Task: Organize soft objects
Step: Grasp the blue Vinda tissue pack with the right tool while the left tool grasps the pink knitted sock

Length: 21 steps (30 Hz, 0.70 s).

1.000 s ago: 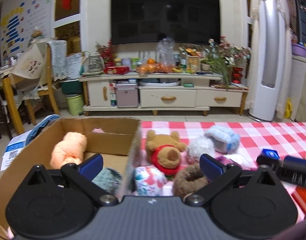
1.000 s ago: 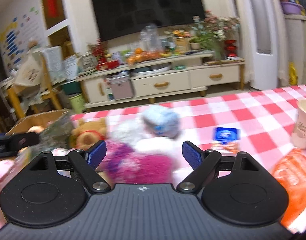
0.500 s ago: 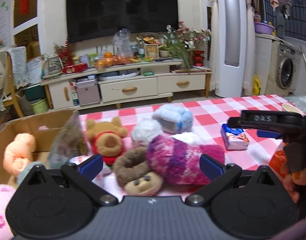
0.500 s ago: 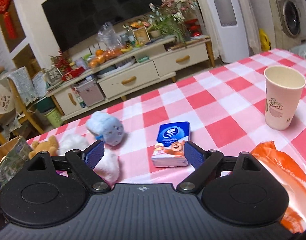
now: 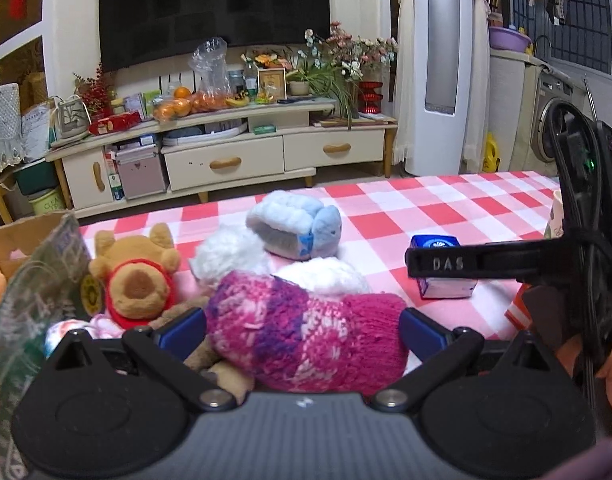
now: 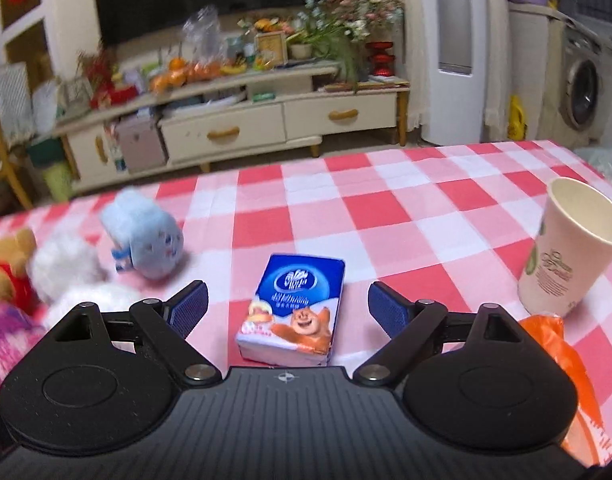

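Now | left tool [image 5: 301,330] wide, straddling pink knit [image 5: 306,336] | right tool [image 6: 286,306] wide

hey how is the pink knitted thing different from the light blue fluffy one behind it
The pink knitted item is chunky yarn in magenta, purple and white; the light blue plush is smooth pale fleece. The pink one sits between the open left claw; the blue one lies farther back, away from both claws. The pink one looks bigger, partly from nearness. Both are soft and rest on the checked tablecloth.

Tissue pack [image 6: 291,308] flat on checked surface [image 6: 386,208]; paper cup [image 6: 566,248] upright right, orange bag [image 6: 554,344] just beside it.
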Motion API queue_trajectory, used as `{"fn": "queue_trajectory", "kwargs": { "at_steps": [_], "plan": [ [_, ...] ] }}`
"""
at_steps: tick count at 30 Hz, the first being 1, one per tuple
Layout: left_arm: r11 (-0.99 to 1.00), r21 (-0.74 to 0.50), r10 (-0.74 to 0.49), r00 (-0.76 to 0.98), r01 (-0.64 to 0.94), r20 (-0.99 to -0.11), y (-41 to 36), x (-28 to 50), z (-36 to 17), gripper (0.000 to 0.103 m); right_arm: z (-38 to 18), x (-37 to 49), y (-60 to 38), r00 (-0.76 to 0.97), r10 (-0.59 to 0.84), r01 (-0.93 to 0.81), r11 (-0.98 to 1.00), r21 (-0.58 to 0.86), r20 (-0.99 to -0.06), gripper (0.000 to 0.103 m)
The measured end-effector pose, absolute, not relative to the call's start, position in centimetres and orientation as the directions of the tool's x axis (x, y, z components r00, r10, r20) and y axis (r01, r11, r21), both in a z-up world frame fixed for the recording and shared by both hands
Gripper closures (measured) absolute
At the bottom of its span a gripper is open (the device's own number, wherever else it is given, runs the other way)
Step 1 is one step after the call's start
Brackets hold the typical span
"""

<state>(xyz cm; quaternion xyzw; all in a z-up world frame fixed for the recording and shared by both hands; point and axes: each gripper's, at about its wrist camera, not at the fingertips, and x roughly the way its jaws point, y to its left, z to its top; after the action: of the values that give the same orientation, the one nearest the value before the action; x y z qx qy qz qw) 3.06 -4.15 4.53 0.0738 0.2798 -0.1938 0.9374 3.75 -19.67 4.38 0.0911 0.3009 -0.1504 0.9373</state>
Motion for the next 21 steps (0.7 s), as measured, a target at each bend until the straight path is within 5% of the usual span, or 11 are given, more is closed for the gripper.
{"fn": "queue_trajectory", "kwargs": {
  "at_steps": [9, 16, 21],
  "plan": [
    [0.918, 0.027, -0.317, 0.773, 0.396, -0.549, -5.2, 4.1, 3.8, 0.001, 3.8, 3.6, -18.9, 0.755, -0.262, 0.302, 0.953, -0.035, -0.601, 0.0],
    [0.911, 0.075, -0.307, 0.787, 0.406, -0.536, -5.6, 3.7, 3.6, 0.013, 3.7, 3.1, -18.8, 0.754, -0.3, 0.308, 0.947, -0.089, -0.584, 0.037],
    [0.907, 0.104, -0.301, 0.8, 0.408, -0.519, -5.7, 3.2, 3.6, 0.024, 3.8, 2.9, -19.0, 0.76, -0.296, 0.306, 0.948, -0.084, -0.579, 0.038]
  ]
}}
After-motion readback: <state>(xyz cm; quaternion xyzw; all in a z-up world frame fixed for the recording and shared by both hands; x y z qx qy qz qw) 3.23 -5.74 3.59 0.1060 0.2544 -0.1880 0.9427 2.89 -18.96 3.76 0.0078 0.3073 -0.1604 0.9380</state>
